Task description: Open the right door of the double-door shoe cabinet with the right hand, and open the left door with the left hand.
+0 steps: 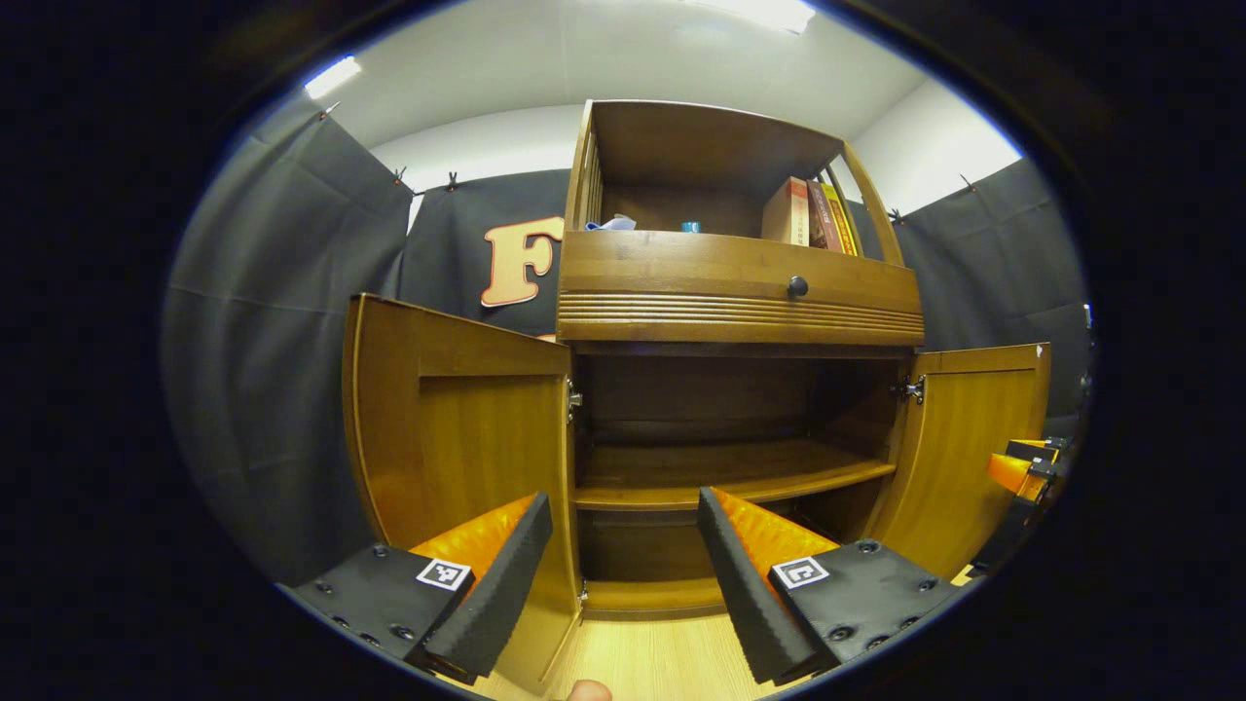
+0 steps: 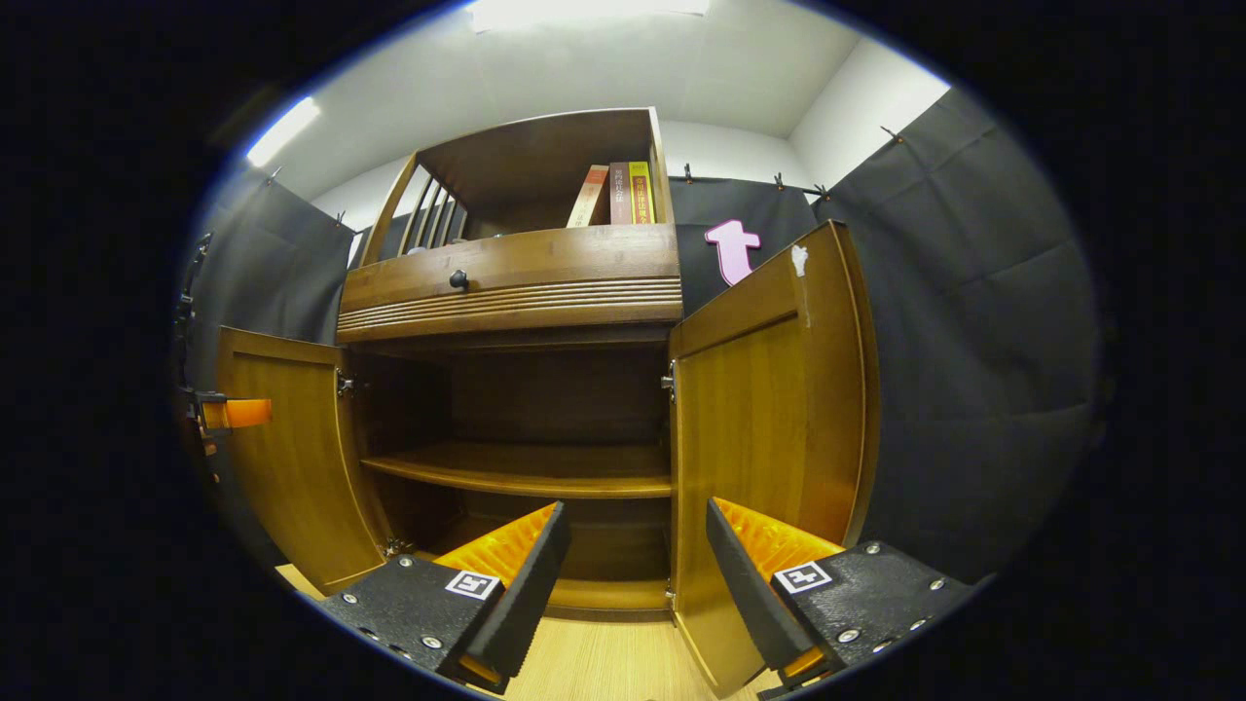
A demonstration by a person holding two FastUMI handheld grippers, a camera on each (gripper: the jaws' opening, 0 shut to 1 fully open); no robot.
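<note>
Now both doors (image 1: 458, 428) (image 2: 779, 409) stand wide; left gripper (image 1: 623, 574) and right gripper (image 2: 638, 584) fingers spread, empty.

Left tongs (image 1: 623, 545) spread wide with nothing between the fingers, right tongs (image 2: 638, 560) likewise spread, both level.

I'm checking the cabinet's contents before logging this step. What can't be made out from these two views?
- Upper shelf items: in the left gripper view, the drawer front cuts off their lower parts; too small to identify.
- Book titles: too small in the right gripper view.
- Bottom compartment: dark, partly blocked by the right gripper.
- Door outer faces: turned away.
</note>
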